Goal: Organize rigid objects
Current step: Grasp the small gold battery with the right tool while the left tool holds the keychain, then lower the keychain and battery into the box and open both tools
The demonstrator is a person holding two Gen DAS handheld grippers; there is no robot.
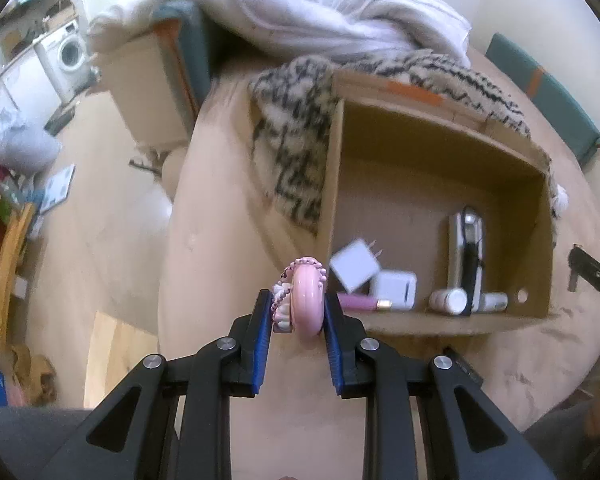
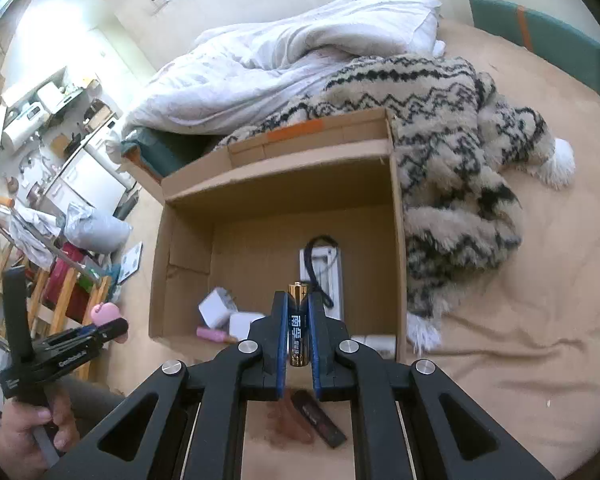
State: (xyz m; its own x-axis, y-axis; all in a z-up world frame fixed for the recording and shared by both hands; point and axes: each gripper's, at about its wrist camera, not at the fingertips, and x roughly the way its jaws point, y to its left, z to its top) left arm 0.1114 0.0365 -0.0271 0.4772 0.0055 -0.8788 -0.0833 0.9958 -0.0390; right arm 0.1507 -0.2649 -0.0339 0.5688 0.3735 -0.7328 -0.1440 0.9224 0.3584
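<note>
Holding a pink round trinket (image 1: 308,300) clenched in my left gripper (image 1: 298,312), lower centre, I grasp a battery (image 2: 298,324) in my right gripper (image 2: 298,320), before the cardboard box (image 2: 188,248).

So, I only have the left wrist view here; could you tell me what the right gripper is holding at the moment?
Observer: The right gripper is shut on a battery, black and gold, standing upright between the pads.
Operator: Thank you. Is anything lying on the bed right beneath it?
Observer: Yes, a dark flat stick-shaped item lies on the beige sheet, just short of the cardboard box.
Operator: And how does my left gripper look from there?
Observer: The left gripper is at the far left, outside the box, with the pink round item in its jaws and a hand on its handle.
</note>
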